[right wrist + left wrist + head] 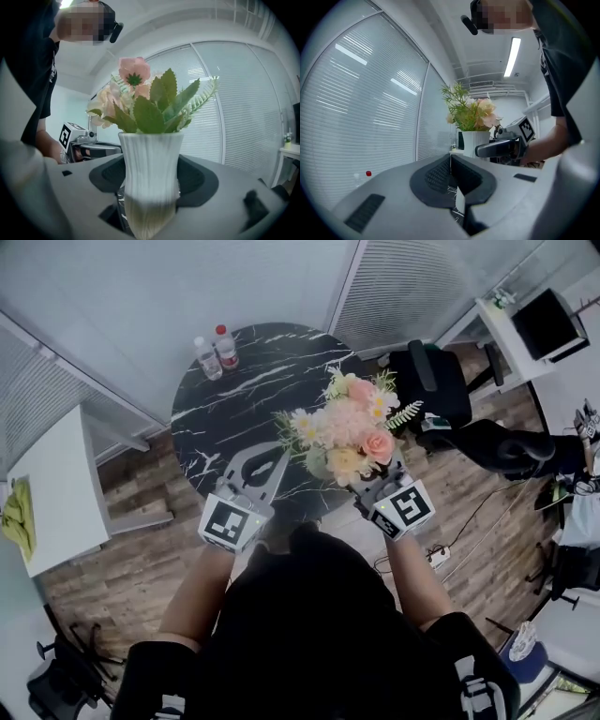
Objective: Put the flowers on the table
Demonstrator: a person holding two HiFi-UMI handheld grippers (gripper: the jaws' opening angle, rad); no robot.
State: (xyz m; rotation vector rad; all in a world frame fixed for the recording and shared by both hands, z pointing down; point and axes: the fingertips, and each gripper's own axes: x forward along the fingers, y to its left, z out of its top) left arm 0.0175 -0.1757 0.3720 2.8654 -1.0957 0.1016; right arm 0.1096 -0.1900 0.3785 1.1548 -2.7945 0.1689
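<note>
Two bottles (214,351) stand at 11 o'clock on the round black table (244,390), well apart from everything else.

My left gripper (265,465) sits over the table's 6 o'clock edge. Its pads (440,174) are pressed together with nothing between them, so that side is idle.

The flowers (347,432) hang over the table at about 4 o'clock, just beside the left gripper. They stand upright in a white ribbed vase (151,159). My right gripper (373,491) has that vase clamped by its lower body, jaws spread only as wide as the vase, one on each side. Marble shows below the jaws, so I am above the tabletop. I cannot tell whether the base touches it.

I judge the vase stiff and probably brittle, ceramic by its look, with a smooth finish that could slip if I loosen my grip. The bouquet is soft and light but spreads wide above a narrow neck, so the whole thing likely sits top-heavy and will want to tip. The hold belongs on the vase body below the flare, where I have it, never on the stems or petals. Setting it down calls for a level base and a slow release.

A dark chair (431,381) stands off the table's 3 o'clock side, near the bouquet.
</note>
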